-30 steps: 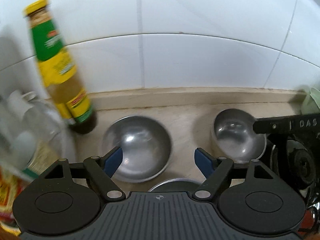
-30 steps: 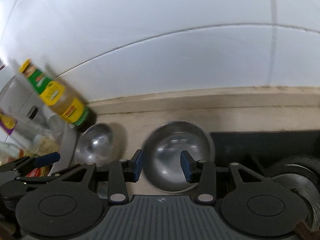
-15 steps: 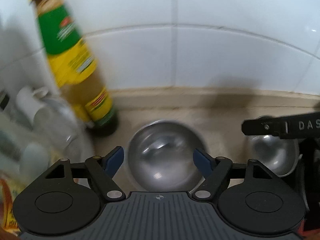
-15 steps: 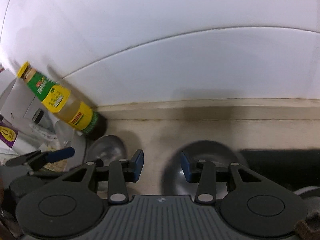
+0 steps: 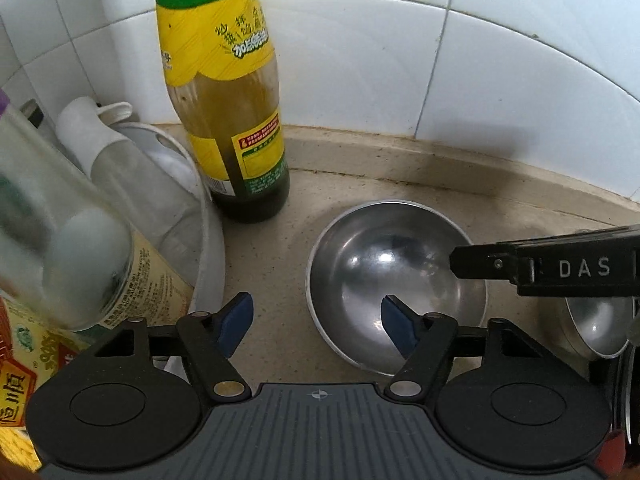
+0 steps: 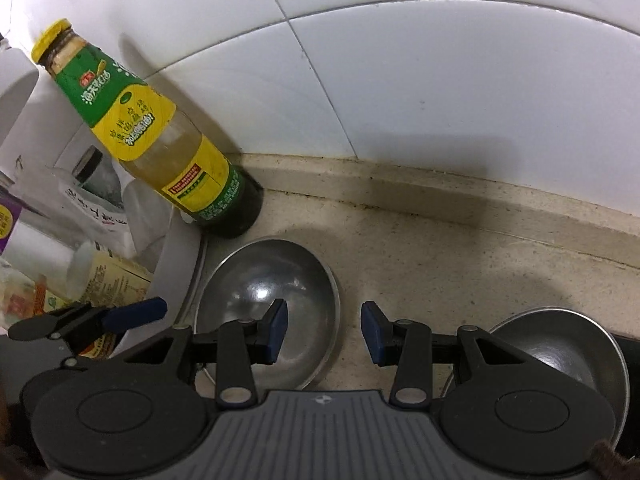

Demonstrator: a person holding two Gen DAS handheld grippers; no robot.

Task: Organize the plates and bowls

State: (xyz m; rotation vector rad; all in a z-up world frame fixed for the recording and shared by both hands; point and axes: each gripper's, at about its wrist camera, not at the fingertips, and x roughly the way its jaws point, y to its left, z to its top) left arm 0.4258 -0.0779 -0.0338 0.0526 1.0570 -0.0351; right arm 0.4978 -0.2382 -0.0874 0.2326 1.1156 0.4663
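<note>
Left gripper (image 5: 316, 322) jaws just closing, astride bowl (image 5: 394, 280) rim, now nearer; right gripper (image 6: 323, 330) part-open, empty, astride same rim.

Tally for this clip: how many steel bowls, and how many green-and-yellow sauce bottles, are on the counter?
Steel bowls: 2, the near one and the right-hand one
Green-and-yellow sauce bottle: 1
Total: 3

"DAS" in white caps on black finger of right gripper (image 5: 576, 270), seen in left wrist view. Chinese chars on yellow/green label of sauce bottle (image 5: 228, 92), too small to read for sure; more red Chinese chars on yellow packet (image 5: 18, 384) at lower left, cut off by frame edge.
</note>
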